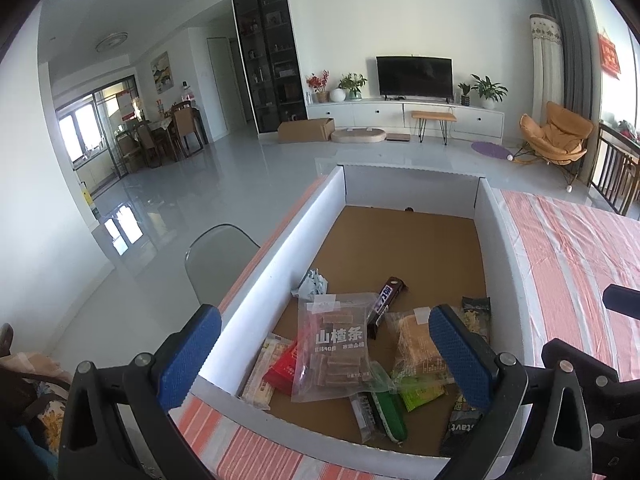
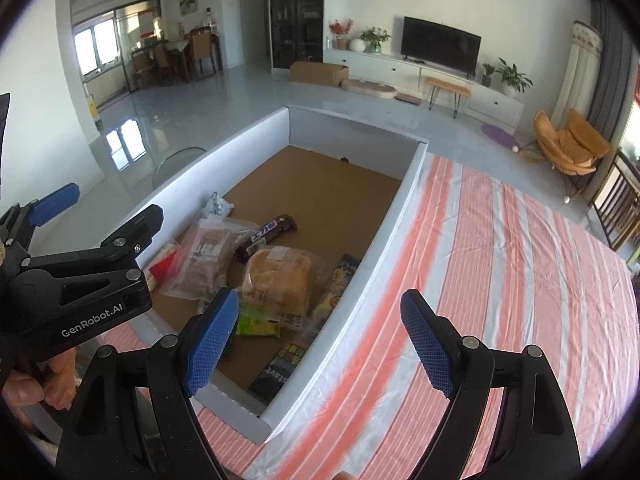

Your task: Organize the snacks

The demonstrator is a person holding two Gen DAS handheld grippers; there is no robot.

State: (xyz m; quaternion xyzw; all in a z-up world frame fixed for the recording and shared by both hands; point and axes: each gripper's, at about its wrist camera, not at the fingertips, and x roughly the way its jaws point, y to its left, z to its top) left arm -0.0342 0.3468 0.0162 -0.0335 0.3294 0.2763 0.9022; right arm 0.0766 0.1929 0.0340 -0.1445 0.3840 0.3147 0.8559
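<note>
Nearest you, your left gripper [image 1: 324, 354] hangs with jaws spread wide and empty over the near end of the box [image 1: 280, 240]; your right gripper [image 2: 320, 344] is likewise spread and empty, straddling the box's right wall, one finger over the snacks and one over the striped cloth [image 2: 520, 260]

The box lies along the left edge of the table, long axis running away from you; its far half is bare cardboard, and every snack is heaped in the near half

Largest is the clear haw-strip bag [image 1: 334, 350], lying directly between and just below your left jaws, long axis pointing away from you, across the jaw gap. Your left gripper is nearer it, I judge. Right of it, by the right wall, lies the bread pack [image 2: 280, 276], just ahead of your right gripper's left finger. Behind both sits the dark chocolate bar [image 1: 385, 300], angled. The green packet [image 2: 256, 322] lies nearest the front wall
</note>
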